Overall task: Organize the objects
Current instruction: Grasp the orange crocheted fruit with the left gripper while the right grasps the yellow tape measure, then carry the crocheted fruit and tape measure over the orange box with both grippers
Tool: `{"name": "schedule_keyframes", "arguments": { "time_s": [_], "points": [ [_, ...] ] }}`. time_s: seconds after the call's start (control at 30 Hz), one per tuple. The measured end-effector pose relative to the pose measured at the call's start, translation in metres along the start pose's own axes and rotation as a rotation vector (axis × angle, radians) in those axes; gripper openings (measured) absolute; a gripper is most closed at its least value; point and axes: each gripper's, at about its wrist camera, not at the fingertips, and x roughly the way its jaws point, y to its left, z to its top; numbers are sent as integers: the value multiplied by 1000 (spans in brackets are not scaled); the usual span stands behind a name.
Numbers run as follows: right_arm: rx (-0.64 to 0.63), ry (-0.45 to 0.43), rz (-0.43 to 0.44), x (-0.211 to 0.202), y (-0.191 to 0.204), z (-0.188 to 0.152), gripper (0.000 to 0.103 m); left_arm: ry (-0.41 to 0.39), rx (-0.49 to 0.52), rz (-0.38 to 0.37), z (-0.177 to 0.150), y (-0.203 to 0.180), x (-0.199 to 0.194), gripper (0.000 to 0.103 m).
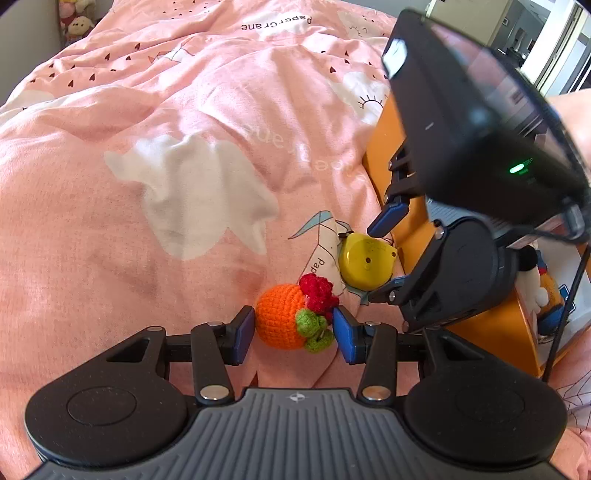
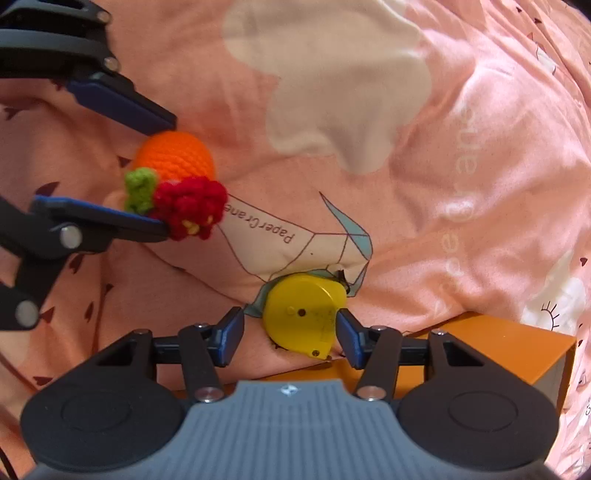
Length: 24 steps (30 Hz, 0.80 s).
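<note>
An orange crocheted fruit [image 1: 279, 320] with a red and green top lies on the pink bedspread. My left gripper [image 1: 293, 332] is open around it, a blue pad on each side, close to touching. It also shows in the right wrist view [image 2: 177, 157]. A yellow tape measure [image 2: 301, 317] lies on the bedspread by an orange box [image 2: 517, 343]. My right gripper [image 2: 290, 338] is open around it, the right pad at its edge. In the left wrist view the tape measure [image 1: 364, 260] sits between the right gripper's fingers [image 1: 388, 218].
The orange box [image 1: 384, 155] stands at the right and holds a plush figure [image 1: 535, 284]. The pink bedspread [image 1: 184, 129] with white patches stretches away to the left and back. Plush toys [image 1: 75, 18] sit at the far left corner.
</note>
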Motion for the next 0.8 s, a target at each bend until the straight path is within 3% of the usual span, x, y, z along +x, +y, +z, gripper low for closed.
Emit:
{"name": "schedule_keyframes", "arguments": {
  "time_s": [0.4, 0.57, 0.8],
  "points": [
    [49, 64, 20, 20, -10, 7, 54, 8, -12, -28, -2, 4, 2, 52],
    [26, 13, 15, 1, 0, 0, 54, -11, -16, -31, -1, 4, -5, 52],
    [-18, -115, -46, -66, 13, -17, 53, -68, -10, -54, 9, -2, -32, 52]
  ]
}}
